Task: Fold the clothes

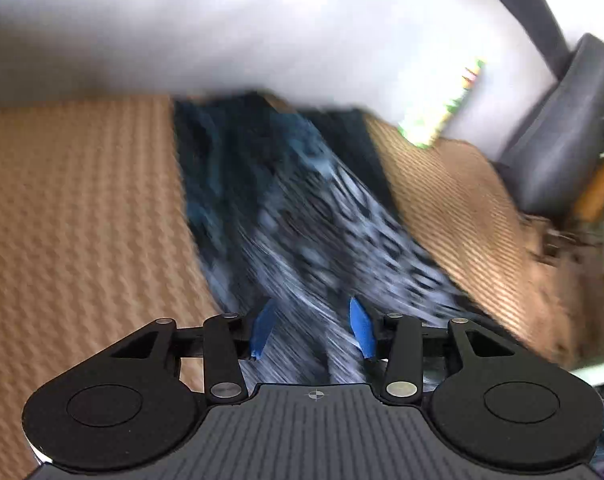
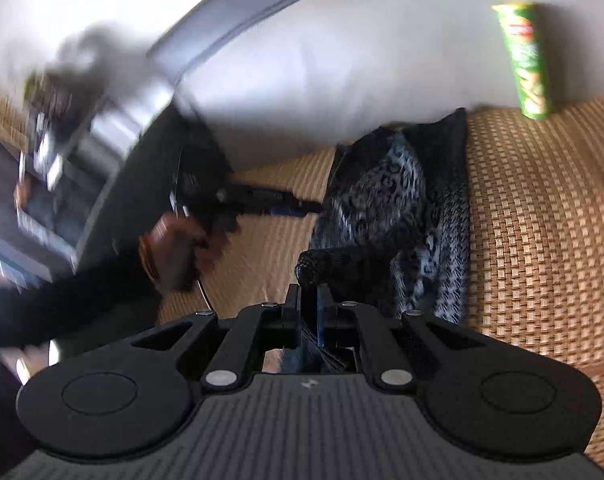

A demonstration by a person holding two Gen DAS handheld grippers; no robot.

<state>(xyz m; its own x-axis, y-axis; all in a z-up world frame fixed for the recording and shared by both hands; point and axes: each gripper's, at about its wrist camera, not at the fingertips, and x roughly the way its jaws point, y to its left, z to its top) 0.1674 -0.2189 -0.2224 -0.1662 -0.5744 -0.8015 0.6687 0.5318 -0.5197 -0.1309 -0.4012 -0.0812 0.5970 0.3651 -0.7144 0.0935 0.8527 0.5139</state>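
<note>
1. Right wrist view is filled mostly by the woven mat (image 2: pixel 533 216), which is spread ahead of and to the right of the right gripper (image 2: pixel 309 300); it appears to serve as the flat bed on which folding is done.
2. Directly ahead of that gripper, the patterned garment (image 2: pixel 385 200) is seen in a long strip running away toward the wall (image 2: pixel 321 60), with a dark corner of it pinched between the clenched jaws, probably so that an edge can be carried over.
3. To the left of the right gripper, the left gripper (image 2: pixel 302 206) is seen held in a hand (image 2: pixel 178 252), its tip at the cloth's left edge.
4. In the left wrist view, the left gripper (image 1: pixel 313 328) is shown with jaws parted and blurred cloth (image 1: pixel 302 216) lying between and beyond the blue pads (image 1: pixel 361 328); no grasp is shown.
5. Far ahead to the right, a green tube can (image 2: pixel 525 60) is stood against the wall, clear of the cloth.
</note>
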